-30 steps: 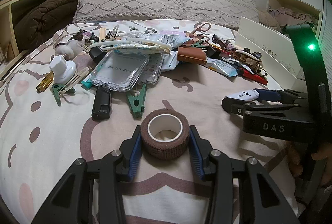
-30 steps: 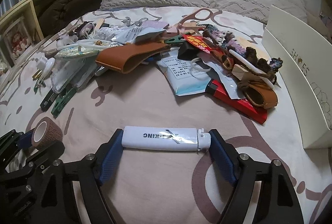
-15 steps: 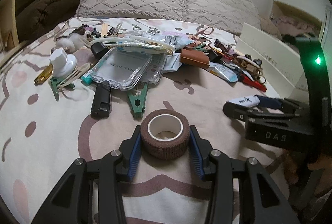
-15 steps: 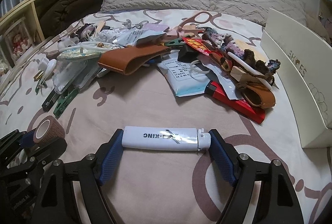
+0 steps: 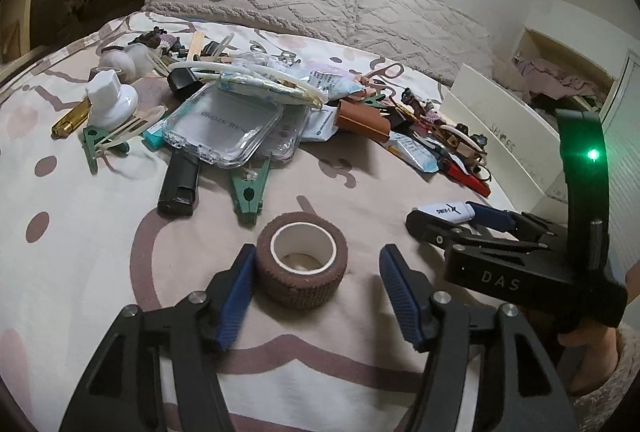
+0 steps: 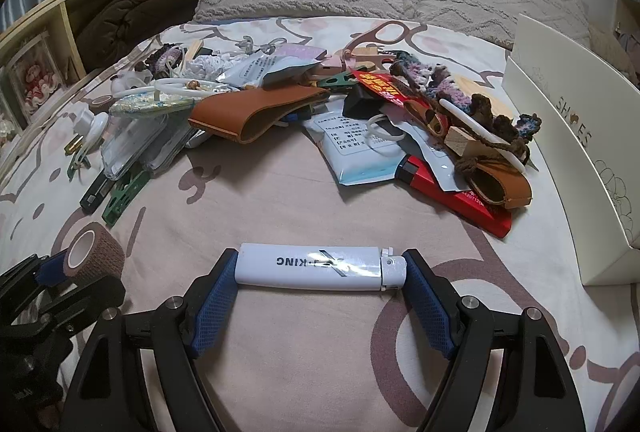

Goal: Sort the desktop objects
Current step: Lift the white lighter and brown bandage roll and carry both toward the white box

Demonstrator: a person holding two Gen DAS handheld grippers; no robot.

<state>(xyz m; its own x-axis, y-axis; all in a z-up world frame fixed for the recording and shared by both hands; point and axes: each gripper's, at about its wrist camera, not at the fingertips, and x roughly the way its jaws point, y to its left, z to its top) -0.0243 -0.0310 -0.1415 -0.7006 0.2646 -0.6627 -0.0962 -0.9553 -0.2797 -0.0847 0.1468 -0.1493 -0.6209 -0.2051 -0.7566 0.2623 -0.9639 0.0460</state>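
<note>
Left wrist view
Left gripper (image 5: 320,292): jaws are opening; a second ago both blue pads pressed the sides of the tape roll, now the right pad stands clear of it and the left pad is at most just touching.
Tape roll (image 5: 302,263): brown, hollow core up, sitting on the bed (image 5: 100,272) between the jaws, near the green clip (image 5: 249,192) and the black lighter (image 5: 179,185).
What changed: the grip on the roll has been let go; the roll rests on the sheet on its own and has not tipped.
Meaning: in my judgement the roll is being set down here, in the open patch in front of the pile (image 5: 256,104), as its sorted spot.
Right gripper (image 5: 456,218): seen from the side at the right, the white lighter across its tips, a hand (image 5: 592,352) on its handle.

Right wrist view
Right gripper (image 6: 320,272): jaws stand wide and closed end to end on the white lighter, one pad on each end; same as a second ago.
White lighter (image 6: 320,267): lying crosswise, low over the bed or on it; which, I cannot tell.
Tape roll (image 6: 94,252): at the left edge, well apart from the lighter, left gripper's pad beside it.
Pile (image 6: 360,112): pouches, packets, red box and cords unsorted beyond; white box (image 6: 580,152) to the right.
Meaning: lighter not yet released; most of the sorting is left.
</note>
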